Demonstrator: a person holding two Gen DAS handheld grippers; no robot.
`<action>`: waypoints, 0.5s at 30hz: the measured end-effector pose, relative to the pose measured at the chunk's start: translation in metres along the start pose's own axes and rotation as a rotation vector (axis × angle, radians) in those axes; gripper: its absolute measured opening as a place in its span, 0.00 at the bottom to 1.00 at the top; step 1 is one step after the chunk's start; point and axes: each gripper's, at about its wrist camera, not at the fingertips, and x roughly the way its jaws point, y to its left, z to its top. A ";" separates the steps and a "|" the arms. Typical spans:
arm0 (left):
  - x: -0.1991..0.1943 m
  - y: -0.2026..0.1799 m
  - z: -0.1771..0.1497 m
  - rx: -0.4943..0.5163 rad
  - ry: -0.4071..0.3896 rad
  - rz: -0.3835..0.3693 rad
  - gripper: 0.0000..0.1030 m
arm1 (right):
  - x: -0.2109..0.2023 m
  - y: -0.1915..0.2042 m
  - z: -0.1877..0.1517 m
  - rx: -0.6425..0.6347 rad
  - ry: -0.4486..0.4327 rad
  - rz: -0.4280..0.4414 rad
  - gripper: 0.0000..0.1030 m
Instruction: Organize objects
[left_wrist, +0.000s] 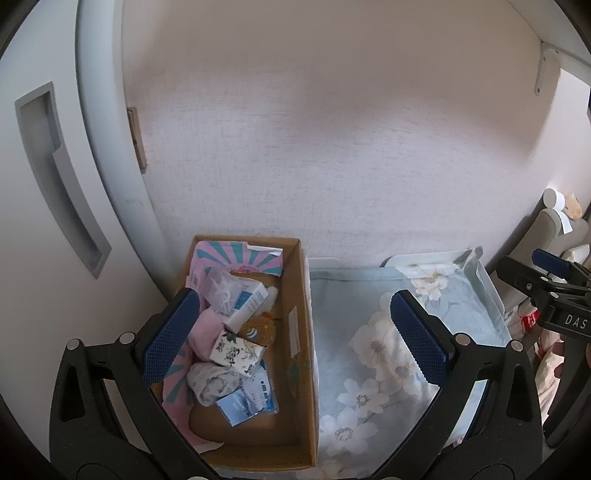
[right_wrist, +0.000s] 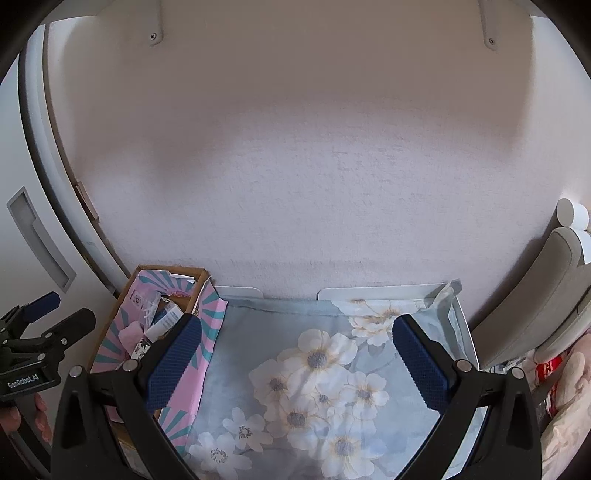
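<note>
A brown cardboard box (left_wrist: 301, 369) stands against the wall. It holds a pink and teal cloth (left_wrist: 236, 254), a white and blue carton (left_wrist: 247, 302), a printed tissue pack (left_wrist: 236, 352), a grey rolled cloth (left_wrist: 212, 382), a pink bundle (left_wrist: 208, 334) and a blue packet (left_wrist: 238, 406). Beside it on the right is a white bin (right_wrist: 463, 317) lined with blue floral fabric (right_wrist: 317, 369). My left gripper (left_wrist: 295, 341) is open and empty above the box's right wall. My right gripper (right_wrist: 299, 363) is open and empty above the floral fabric. The box also shows in the right wrist view (right_wrist: 125, 295).
A white cabinet door with a recessed handle (left_wrist: 59, 177) stands to the left. A textured wall (left_wrist: 332, 166) is behind both containers. A grey padded object (right_wrist: 546, 295) and red and white packaging (right_wrist: 550, 369) lie at the far right.
</note>
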 end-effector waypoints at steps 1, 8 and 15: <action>0.000 -0.001 0.000 -0.001 0.000 0.003 1.00 | 0.000 0.000 0.000 0.000 0.000 -0.001 1.00; -0.002 -0.003 -0.002 0.003 -0.004 0.008 1.00 | -0.002 0.000 -0.001 -0.001 -0.001 -0.003 1.00; 0.000 -0.005 -0.004 0.013 0.004 0.014 1.00 | -0.001 -0.001 -0.002 0.001 0.003 -0.001 1.00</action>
